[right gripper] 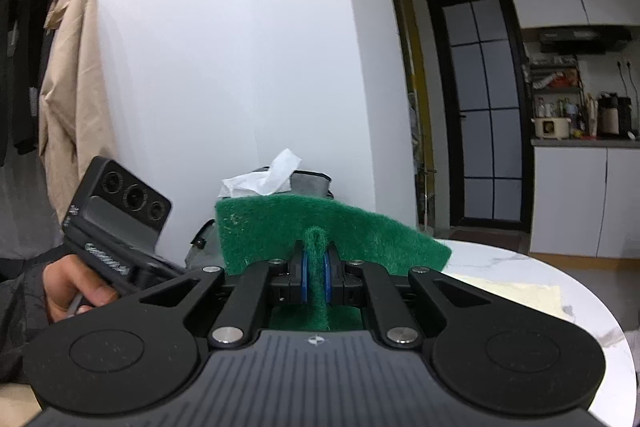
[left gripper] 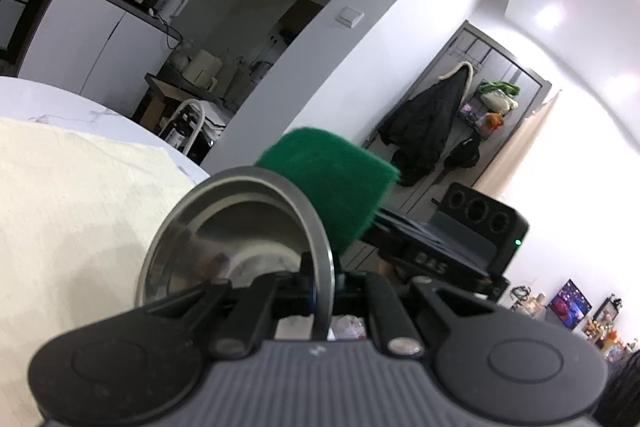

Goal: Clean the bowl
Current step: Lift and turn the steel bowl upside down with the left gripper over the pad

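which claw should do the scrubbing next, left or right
Right. The right claw is shut on the green scouring pad, so it can wipe straight away. The left claw is shut on the rim of the steel bowl, holding it tilted above the table; it should only steady it.

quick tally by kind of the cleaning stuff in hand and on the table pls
bowl: 1
green scrub pad: 1
grippers: 2, left gripper and right gripper
cream cloth on the table: 1
tissue box: 1
total: 6
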The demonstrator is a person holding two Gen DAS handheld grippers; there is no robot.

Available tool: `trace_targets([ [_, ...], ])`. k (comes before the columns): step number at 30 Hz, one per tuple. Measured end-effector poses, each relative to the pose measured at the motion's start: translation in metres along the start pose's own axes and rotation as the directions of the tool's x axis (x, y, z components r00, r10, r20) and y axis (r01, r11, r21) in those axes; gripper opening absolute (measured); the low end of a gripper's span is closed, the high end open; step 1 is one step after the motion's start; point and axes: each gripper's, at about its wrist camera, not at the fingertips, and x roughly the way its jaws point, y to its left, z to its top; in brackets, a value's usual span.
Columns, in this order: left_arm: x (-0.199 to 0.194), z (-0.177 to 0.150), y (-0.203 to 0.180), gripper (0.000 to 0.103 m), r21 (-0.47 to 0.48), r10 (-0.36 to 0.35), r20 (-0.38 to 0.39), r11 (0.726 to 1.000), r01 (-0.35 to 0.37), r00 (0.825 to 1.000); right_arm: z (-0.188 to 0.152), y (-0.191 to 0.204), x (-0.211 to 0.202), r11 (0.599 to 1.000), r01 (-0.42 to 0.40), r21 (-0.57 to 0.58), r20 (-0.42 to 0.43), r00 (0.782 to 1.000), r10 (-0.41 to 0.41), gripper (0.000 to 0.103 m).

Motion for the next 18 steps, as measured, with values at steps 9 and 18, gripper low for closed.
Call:
trace_targets([
  [9,-0.004,0.004,-0.001,0.009,-0.006,-0.078,0.05,0.997,0.079,0.996,-0.008,-0.018,0.007,0.998,0.03,0.057,-0.023,0.999,-0.029,0.008],
  [18,-0.007,0.009,0.0,0.008,-0.017,-0.171,0.154,0.984,0.175,0.973,-0.014,-0.036,0.006,0.991,0.038,0.131,-0.011,0.999,-0.037,0.008],
])
